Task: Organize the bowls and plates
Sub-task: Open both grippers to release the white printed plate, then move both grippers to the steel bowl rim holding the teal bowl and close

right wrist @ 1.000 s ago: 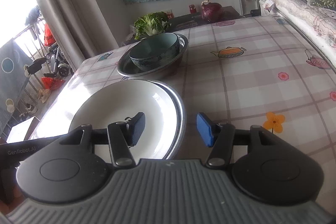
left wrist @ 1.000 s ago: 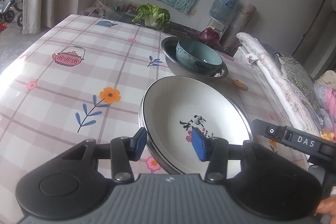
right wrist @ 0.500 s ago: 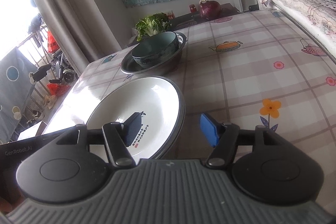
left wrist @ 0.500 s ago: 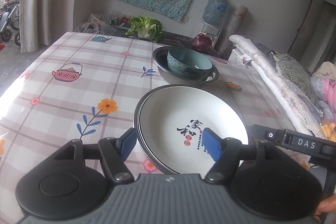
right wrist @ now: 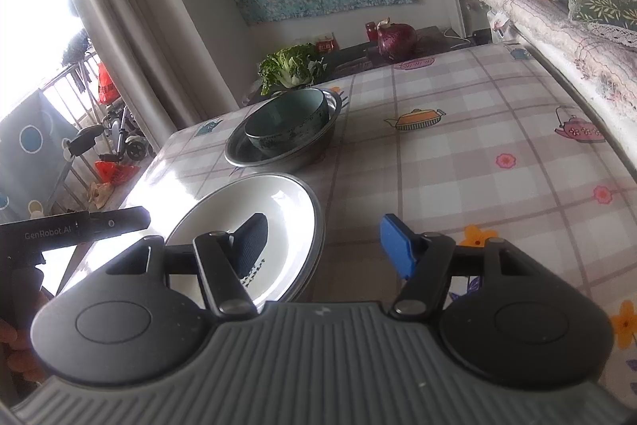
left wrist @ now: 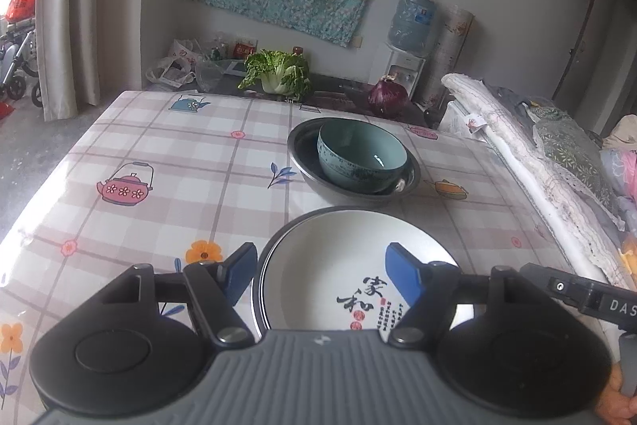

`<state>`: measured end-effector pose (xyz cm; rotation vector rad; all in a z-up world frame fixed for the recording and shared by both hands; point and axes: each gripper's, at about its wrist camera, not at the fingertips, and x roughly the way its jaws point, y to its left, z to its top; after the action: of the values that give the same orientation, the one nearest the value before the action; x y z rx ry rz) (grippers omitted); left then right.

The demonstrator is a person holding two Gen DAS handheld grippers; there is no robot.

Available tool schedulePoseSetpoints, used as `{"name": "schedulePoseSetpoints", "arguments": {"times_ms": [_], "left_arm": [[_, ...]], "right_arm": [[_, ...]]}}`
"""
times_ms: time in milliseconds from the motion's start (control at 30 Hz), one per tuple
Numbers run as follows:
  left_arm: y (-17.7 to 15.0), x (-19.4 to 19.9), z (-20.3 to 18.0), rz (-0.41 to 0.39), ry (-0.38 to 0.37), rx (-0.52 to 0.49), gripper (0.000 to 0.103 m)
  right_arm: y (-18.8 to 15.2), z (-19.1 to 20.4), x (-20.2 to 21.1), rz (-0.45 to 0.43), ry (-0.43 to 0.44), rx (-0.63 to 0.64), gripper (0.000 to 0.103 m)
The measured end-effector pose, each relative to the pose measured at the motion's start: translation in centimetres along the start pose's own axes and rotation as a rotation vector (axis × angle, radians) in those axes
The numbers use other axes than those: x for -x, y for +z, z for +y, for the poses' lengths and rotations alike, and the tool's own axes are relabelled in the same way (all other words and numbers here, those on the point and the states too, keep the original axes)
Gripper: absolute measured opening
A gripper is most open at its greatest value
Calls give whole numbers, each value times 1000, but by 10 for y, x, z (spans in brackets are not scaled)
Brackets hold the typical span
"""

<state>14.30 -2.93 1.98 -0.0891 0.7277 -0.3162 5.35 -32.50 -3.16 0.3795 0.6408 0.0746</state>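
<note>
Item, left to right across the table [left wrist: 167, 154] with its checked teapot-and-flower cloth: my left gripper [left wrist: 318, 271] hangs over the near edge, jaws standing well apart with nothing gripped; the white plate's left rim lies between the blue pads, neither pad pressing on it as far as I can see. Item, white plate [left wrist: 338, 261], near the near edge at about the middle, sitting nested on a metal plate [left wrist: 266, 253] whose grey rim shows around it; black brush characters and small red seals are printed on its face, too small for me to read with confidence. Item, teal bowl [left wrist: 360, 156], set inside a wider metal basin [left wrist: 412, 175] just beyond the plates, toward the far edge. Item, my right gripper [right wrist: 320, 239], over the plates' right rim, jaws likewise wide and empty, one pad above the white plate and the other above bare cloth. Progress, as I judge it: plates stacked, bowl nested in basin, so the sorting looks largely done; perhaps only tidying the two stacks is left. Writing: "DAS" on the bar at the right of the left view [left wrist: 621, 305]; "GenRobot.AI" on the bar at the left of the right view [right wrist: 47, 234]. Cabbage [left wrist: 278, 72] and red onion [left wrist: 388, 94] lie beyond the far edge.
</note>
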Motion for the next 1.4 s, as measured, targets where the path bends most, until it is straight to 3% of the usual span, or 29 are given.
{"name": "schedulePoseSetpoints", "arguments": {"times_ms": [267, 433, 533, 833, 1067, 1233, 1400], "left_arm": [[30, -29, 3, 4, 10, 26, 72], [51, -56, 7, -7, 32, 13, 64], [63, -77, 12, 0, 37, 18, 55], [85, -146, 27, 79, 44, 47, 48], [89, -176, 36, 130, 11, 73, 46], [88, -187, 38, 156, -13, 76, 22], [86, -192, 37, 163, -33, 84, 15]], "right_arm": [[35, -10, -12, -9, 4, 17, 63], [62, -11, -38, -11, 6, 38, 63], [81, -11, -64, 0, 2, 46, 60], [124, -14, -164, 57, -38, 75, 49], [129, -21, -217, 121, -43, 79, 41], [126, -19, -231, 139, -25, 91, 33], [126, -15, -239, 150, -14, 99, 27]]}}
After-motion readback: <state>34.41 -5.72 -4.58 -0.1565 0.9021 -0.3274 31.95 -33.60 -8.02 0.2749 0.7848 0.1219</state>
